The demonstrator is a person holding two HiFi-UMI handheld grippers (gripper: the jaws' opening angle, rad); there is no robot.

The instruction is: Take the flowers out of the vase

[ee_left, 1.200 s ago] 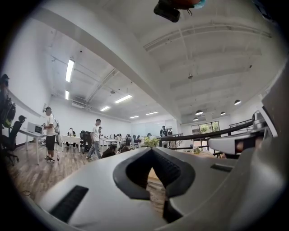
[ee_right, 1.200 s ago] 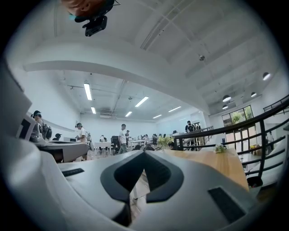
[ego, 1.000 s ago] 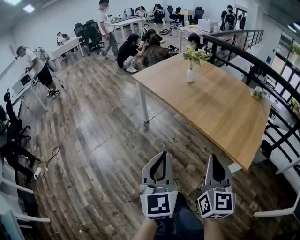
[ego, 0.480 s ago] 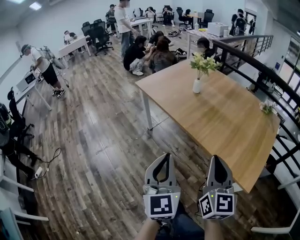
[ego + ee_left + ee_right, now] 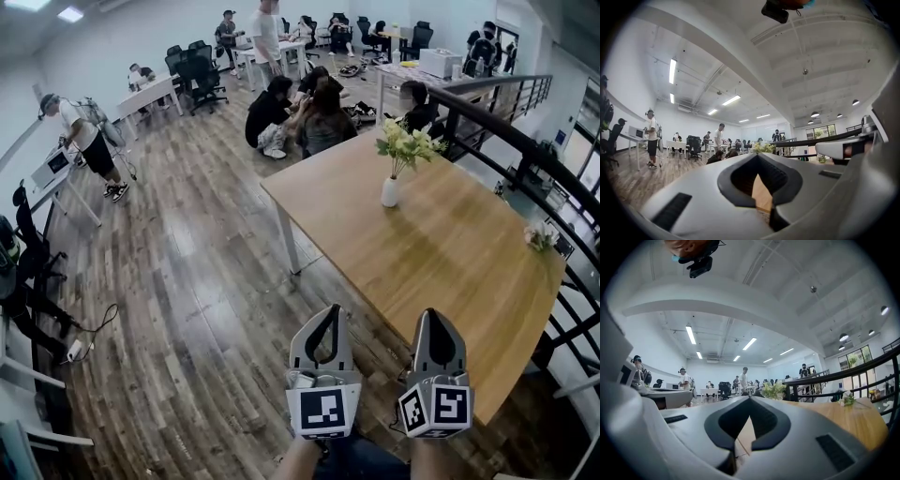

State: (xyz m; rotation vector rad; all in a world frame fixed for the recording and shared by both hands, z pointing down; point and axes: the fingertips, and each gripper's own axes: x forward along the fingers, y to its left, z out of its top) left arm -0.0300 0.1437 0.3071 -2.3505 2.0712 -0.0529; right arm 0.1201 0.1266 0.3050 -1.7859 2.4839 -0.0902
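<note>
the left tool [image 5: 325,311] and the right tool [image 5: 434,317] are held side by side low in the head view, over the wood floor [image 5: 197,309] just short of the near edge of the counter [image 5: 450,258]. both point level toward it. each tool's jaws are closed tip to tip with nothing between them. the white vase [image 5: 390,192] stands upright on the far part of the counter, well apart from both tools, and the flowers [image 5: 405,143] are in it, pale blooms with green leaves. a small separate bunch of blossoms [image 5: 542,236] lies at the counter's right edge by the dark railing [image 5: 511,141]. several people [image 5: 300,108] sit on the floor beyond the counter.
</note>
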